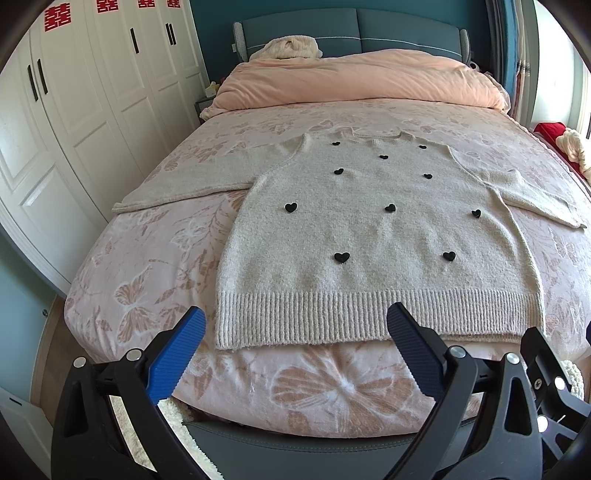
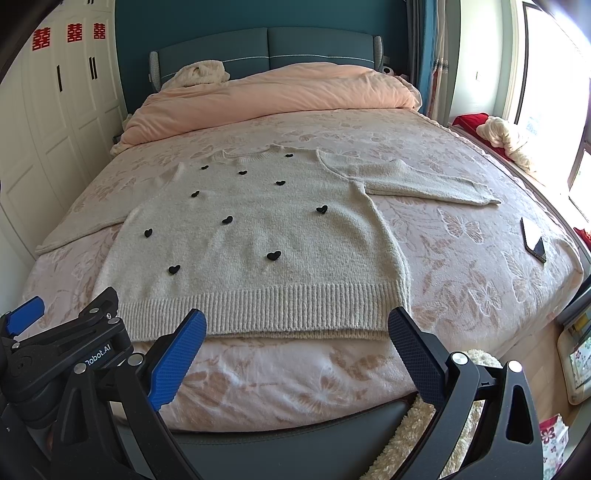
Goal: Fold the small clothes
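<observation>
Red double-happiness "囍" cutouts (image 1: 57, 18) on white wardrobe doors (image 1: 74, 110); "Robot.AI" lettering (image 2: 97, 360) on left tongs' black body.

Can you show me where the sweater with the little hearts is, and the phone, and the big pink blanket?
sweater (image 1: 373, 236): left wrist view, middle of its front.
phone (image 2: 533, 239): right wrist view, middle of its back, near the bed's right edge.
pink blanket (image 2: 273, 96): right wrist view, top of the heap by the headboard.
</observation>
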The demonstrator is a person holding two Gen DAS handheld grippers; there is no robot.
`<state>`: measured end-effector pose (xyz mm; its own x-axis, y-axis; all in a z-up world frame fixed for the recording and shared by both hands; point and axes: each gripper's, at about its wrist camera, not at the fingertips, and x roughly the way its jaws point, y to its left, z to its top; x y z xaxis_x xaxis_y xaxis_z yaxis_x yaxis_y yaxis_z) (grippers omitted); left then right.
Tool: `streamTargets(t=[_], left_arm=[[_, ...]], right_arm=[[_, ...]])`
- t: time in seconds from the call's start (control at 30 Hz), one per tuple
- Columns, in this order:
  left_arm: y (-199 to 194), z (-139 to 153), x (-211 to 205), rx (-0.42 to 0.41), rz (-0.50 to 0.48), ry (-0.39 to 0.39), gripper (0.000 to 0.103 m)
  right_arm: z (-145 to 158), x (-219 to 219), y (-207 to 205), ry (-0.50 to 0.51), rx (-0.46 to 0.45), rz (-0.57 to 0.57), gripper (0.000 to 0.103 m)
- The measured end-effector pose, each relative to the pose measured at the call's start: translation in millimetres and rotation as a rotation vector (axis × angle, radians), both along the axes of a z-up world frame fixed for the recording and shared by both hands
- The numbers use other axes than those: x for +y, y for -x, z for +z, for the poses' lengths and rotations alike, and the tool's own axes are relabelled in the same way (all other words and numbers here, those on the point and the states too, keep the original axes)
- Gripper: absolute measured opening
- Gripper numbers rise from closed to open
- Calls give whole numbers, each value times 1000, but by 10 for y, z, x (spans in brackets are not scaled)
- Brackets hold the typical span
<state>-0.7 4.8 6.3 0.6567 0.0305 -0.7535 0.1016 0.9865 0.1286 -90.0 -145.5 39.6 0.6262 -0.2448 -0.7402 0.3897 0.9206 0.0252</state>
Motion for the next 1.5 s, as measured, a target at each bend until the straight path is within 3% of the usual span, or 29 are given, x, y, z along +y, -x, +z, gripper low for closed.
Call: streamTargets(t=[0.97, 1.03, 1.1, 1.17, 1.27, 1.5], left_arm=[[6, -19, 16, 2, 2, -3, 95], [-16, -51, 46, 24, 8, 15, 96], [-75, -111, 121, 72, 10, 79, 98], [-132, -164, 202, 103, 28, 131, 98], [-233, -205, 331, 99, 54, 158, 98], [-545, -322, 559, 117, 127, 191, 98]], right_arm=[[-13, 3, -15, -3, 7, 1, 98], [-52, -19, -2, -27, 7, 9, 98], [-160, -120, -20, -123, 9, 43, 98], [-316, -342, -76, -251, 19, 55, 97], [-497, -966, -129, -329, 0, -77, 97], [-745, -3214, -612, -423, -119, -397, 97]])
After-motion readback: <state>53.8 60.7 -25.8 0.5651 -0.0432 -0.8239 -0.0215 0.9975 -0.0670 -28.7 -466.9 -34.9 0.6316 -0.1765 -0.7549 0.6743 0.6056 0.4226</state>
